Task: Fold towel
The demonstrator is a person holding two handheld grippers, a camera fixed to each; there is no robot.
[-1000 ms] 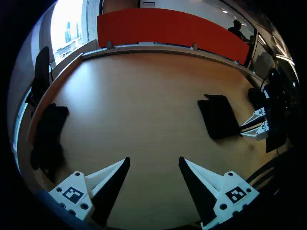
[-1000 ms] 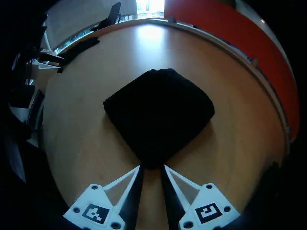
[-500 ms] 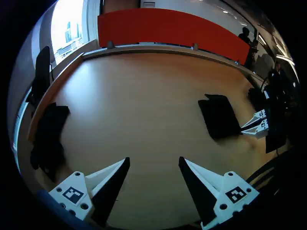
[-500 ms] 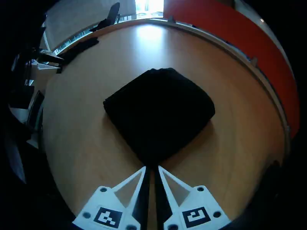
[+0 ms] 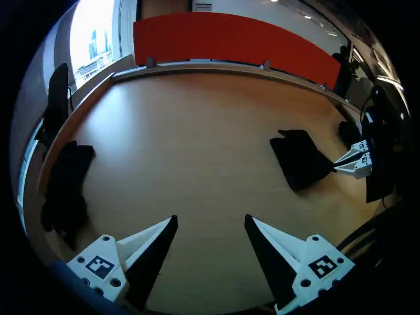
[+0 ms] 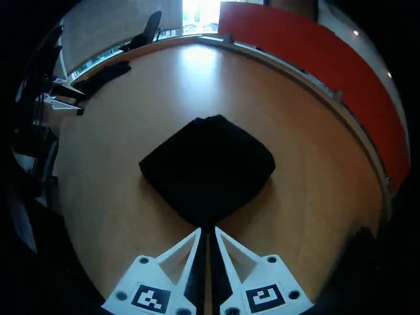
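Observation:
A black towel (image 6: 207, 168), folded into a thick square, lies on the wooden table (image 6: 310, 173) with one corner pointing at me. My right gripper (image 6: 207, 237) is shut on that near corner, its fingers almost touching with dark cloth between them. The left gripper view has the same towel (image 5: 298, 156) at the right, with the right gripper (image 5: 336, 166) pinching its corner. My left gripper (image 5: 210, 227) hovers open over bare wood, far from the towel. In the right gripper view the left gripper (image 6: 65, 98) sits at the far left edge.
A heap of dark cloth (image 5: 65, 184) lies at the table's left edge, seen also as dark cloth (image 6: 107, 72) far off. A red partition (image 5: 231, 38) runs along the table's back edge. An office chair (image 5: 55, 102) stands beyond the table's rim.
My right gripper went from slightly open to shut on the towel's near corner, then drew back and up with it. The left gripper has stayed still and open.

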